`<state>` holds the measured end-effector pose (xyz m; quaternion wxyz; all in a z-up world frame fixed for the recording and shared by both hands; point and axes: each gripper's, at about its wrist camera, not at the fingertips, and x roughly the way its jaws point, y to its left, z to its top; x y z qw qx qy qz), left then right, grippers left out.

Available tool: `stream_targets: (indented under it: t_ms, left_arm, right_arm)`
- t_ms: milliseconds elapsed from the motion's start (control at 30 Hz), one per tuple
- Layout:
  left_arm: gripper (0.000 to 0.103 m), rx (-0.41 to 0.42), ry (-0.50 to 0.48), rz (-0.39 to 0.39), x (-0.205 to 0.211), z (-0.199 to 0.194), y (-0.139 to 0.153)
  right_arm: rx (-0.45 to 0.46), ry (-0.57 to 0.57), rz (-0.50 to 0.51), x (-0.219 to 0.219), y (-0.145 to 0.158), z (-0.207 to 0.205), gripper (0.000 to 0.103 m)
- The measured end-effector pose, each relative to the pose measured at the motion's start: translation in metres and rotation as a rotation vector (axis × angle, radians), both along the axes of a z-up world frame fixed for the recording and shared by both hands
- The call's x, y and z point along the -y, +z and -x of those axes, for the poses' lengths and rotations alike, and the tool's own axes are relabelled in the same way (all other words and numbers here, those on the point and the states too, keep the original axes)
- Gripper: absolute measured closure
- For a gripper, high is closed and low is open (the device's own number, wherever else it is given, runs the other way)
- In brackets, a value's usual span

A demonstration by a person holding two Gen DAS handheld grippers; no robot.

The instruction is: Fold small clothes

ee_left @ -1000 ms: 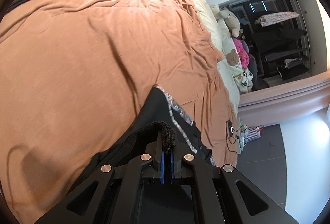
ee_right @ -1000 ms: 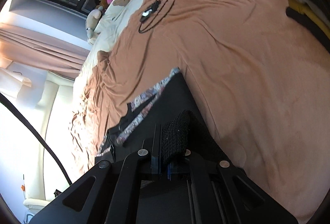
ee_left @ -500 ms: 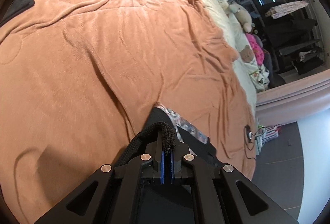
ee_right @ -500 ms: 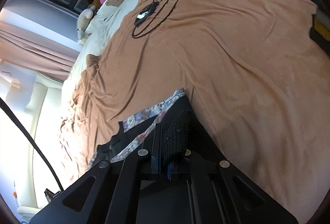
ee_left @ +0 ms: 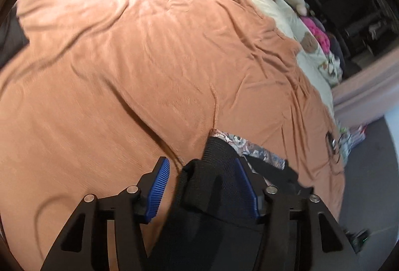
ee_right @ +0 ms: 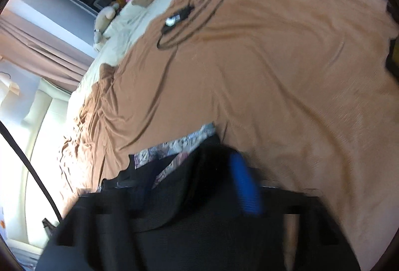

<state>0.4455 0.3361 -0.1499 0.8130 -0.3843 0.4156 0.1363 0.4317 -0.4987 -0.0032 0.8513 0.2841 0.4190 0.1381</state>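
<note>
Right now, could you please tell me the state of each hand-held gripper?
Left hand-held gripper: open, just released; black knit garment lies between its pads.
Right hand-held gripper: just opening, garment between; blurred.

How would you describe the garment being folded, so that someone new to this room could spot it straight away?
Look at the big bed under the orange-brown blanket. On its near side, right in front of both grippers, lies a small black garment. It is the only dark clothing there with a pale floral-patterned trim along its far edge, unlike the black cable coiled further up the blanket.
</note>
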Motion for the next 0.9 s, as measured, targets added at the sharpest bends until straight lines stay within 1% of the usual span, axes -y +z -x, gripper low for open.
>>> stream_targets:
  t_ms: [67,133,167,200,267,333,467,600,667,800,867,900]
  left_arm:
    - [0.044,-0.026,-0.046,-0.047,0.002,0.000,0.004]
    - [0.040,-0.052,-0.104,-0.105,0.008,0.000,0.008]
    - [0.035,-0.069,-0.138,-0.143,0.012,0.000,0.009]
    - [0.031,-0.080,-0.160,-0.164,0.015,0.000,0.008]
    - [0.031,-0.114,-0.222,-0.233,0.025,0.001,0.008]
    - [0.031,-0.140,-0.264,-0.274,0.033,0.002,0.006]
    - [0.030,-0.183,-0.348,-0.323,0.045,0.002,0.000]
    - [0.030,-0.251,-0.423,-0.379,0.057,-0.003,-0.013]
    - [0.030,-0.292,-0.449,-0.414,0.060,-0.007,-0.022]
    - [0.030,-0.346,-0.480,-0.461,0.062,-0.016,-0.038]
    - [0.030,-0.352,-0.482,-0.471,0.061,-0.022,-0.043]
    - [0.028,-0.348,-0.477,-0.474,0.060,-0.027,-0.045]
  right_arm:
    - [0.007,0.036,0.054,-0.001,0.003,0.005,0.031]
    - [0.000,0.086,0.130,-0.006,0.004,0.010,0.032]
    - [-0.005,0.107,0.154,-0.009,0.005,0.011,0.032]
    - [-0.013,0.140,0.185,-0.013,0.003,0.013,0.032]
    - [-0.029,0.197,0.242,-0.021,0.000,0.017,0.032]
    - [-0.034,0.239,0.297,-0.028,-0.002,0.019,0.032]
    - [-0.050,0.298,0.378,-0.038,-0.005,0.015,0.032]
    - [-0.068,0.339,0.475,-0.051,-0.015,0.013,0.032]
    - [-0.067,0.353,0.505,-0.056,-0.017,0.011,0.032]
    - [-0.055,0.356,0.568,-0.067,-0.026,-0.002,0.032]
    - [-0.054,0.352,0.569,-0.069,-0.032,-0.010,0.032]
    - [-0.048,0.347,0.566,-0.070,-0.034,-0.015,0.032]
